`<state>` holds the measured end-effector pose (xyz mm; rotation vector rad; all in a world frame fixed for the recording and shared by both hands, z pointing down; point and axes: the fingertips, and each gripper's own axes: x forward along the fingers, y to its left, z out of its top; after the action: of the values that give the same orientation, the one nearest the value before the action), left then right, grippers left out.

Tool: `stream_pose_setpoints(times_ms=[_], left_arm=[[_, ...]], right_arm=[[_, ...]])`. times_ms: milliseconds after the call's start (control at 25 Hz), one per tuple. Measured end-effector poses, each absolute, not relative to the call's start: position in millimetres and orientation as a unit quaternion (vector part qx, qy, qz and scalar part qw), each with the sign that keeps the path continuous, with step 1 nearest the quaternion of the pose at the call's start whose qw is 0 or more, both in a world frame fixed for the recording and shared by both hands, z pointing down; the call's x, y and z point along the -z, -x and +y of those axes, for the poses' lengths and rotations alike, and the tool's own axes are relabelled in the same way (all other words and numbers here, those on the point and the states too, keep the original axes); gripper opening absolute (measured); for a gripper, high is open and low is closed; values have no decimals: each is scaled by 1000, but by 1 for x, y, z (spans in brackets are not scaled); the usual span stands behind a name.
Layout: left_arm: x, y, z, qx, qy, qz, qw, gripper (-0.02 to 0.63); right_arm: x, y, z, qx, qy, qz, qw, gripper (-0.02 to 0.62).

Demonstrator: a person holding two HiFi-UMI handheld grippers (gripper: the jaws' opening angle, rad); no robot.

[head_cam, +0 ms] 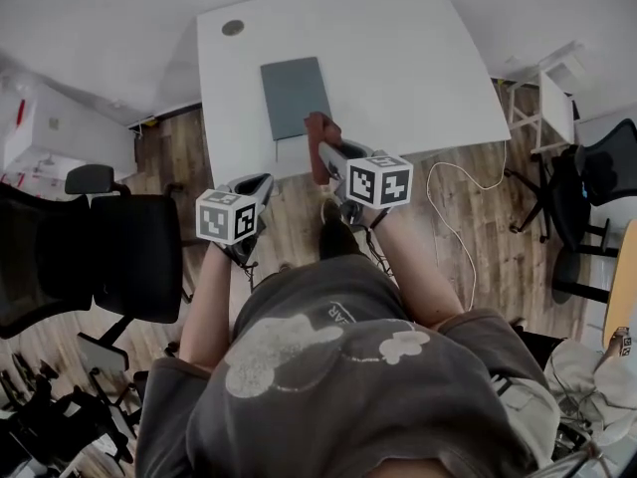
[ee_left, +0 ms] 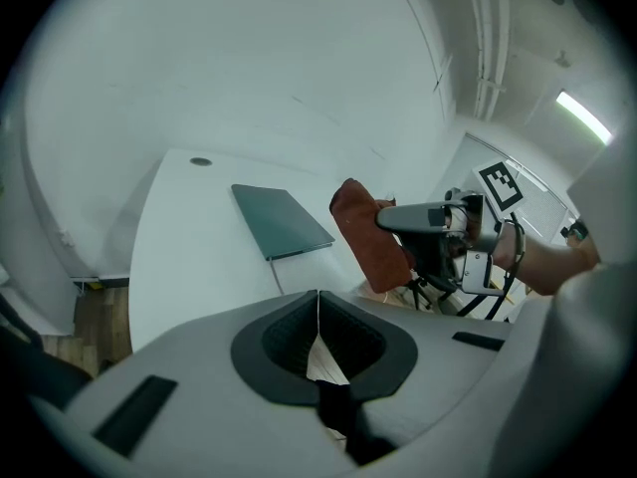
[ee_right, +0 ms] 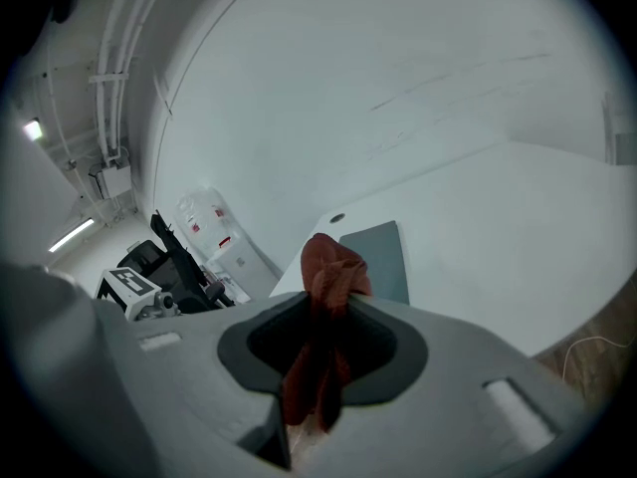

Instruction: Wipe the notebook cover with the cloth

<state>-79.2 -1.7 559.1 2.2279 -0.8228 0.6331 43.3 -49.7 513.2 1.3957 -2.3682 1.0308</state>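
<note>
Near notebook (head_cam: 296, 96) | right claw (ee_right: 328, 312) grips cloth (ee_right: 333, 267) (end obscured) | left claw (ee_left: 318, 312) closed

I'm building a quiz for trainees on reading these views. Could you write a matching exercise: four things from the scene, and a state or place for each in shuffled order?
Things:
1. notebook
2. cloth
3. left claw
4. right claw

States:
A. shut, nothing in it
B. lying flat on the table
C. shut on the cloth
D. red-brown, bunched up

Pairs: 1-B, 2-D, 3-A, 4-C
</note>
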Motion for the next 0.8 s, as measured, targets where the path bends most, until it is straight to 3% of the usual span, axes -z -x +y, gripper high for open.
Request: stream_pose_setpoints(times_ms=[800], left_arm=[[-536, 153, 119, -214, -880, -294, 307, -3]], right_arm=[[-499, 14, 95, -337, -530, -774, 77, 89]])
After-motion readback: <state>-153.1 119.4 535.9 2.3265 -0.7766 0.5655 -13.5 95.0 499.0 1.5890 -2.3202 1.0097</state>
